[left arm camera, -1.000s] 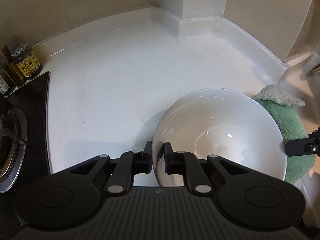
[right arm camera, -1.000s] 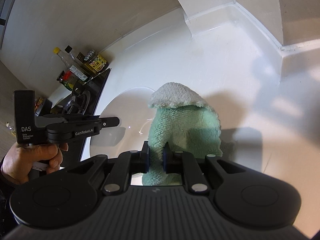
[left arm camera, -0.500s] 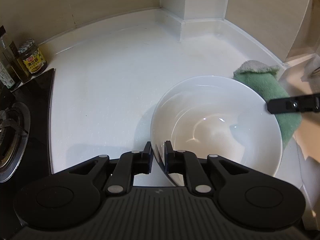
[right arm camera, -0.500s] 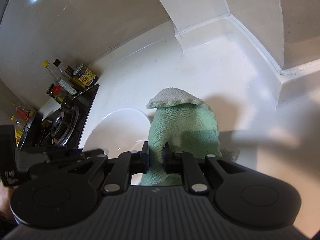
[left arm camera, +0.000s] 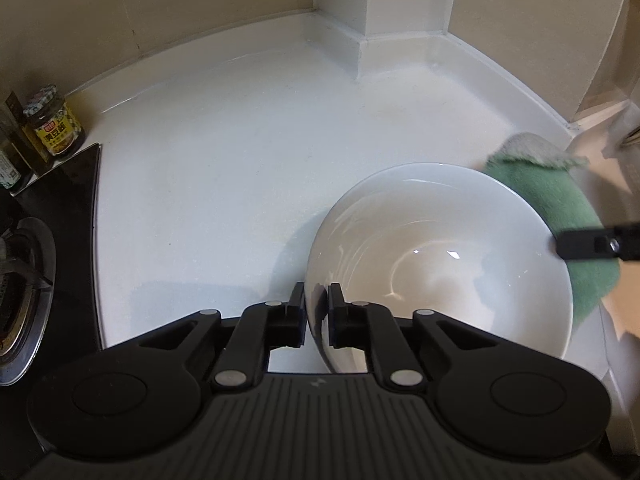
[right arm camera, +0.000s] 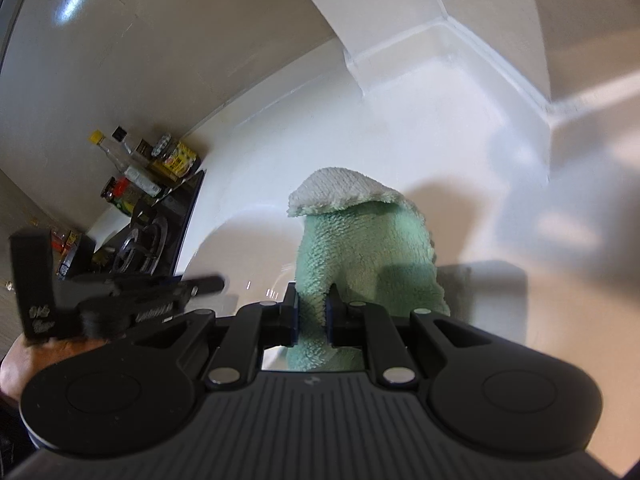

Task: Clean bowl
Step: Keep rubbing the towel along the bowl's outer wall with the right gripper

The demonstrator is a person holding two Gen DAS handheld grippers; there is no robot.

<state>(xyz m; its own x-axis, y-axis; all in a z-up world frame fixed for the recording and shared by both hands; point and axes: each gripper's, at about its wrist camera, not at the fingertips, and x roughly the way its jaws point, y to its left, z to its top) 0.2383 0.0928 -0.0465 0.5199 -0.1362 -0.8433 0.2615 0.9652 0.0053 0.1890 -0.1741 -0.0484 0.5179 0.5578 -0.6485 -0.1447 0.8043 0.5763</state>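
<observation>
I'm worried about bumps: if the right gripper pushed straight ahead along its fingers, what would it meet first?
Probably the white countertop, then the corner wall behind it. The right gripper is shut on the green cloth, which leads; the bowl sits left of that line. Depth is unclear.

left gripper (left arm camera: 317, 316) and right gripper (right arm camera: 311, 316) both level, jaws clamped (each holding something).

Black left tongs (left arm camera: 317, 314) with silver rivets, ribbed grey housing, round black discs, bare-skinned hand (right arm camera: 24, 360)
</observation>
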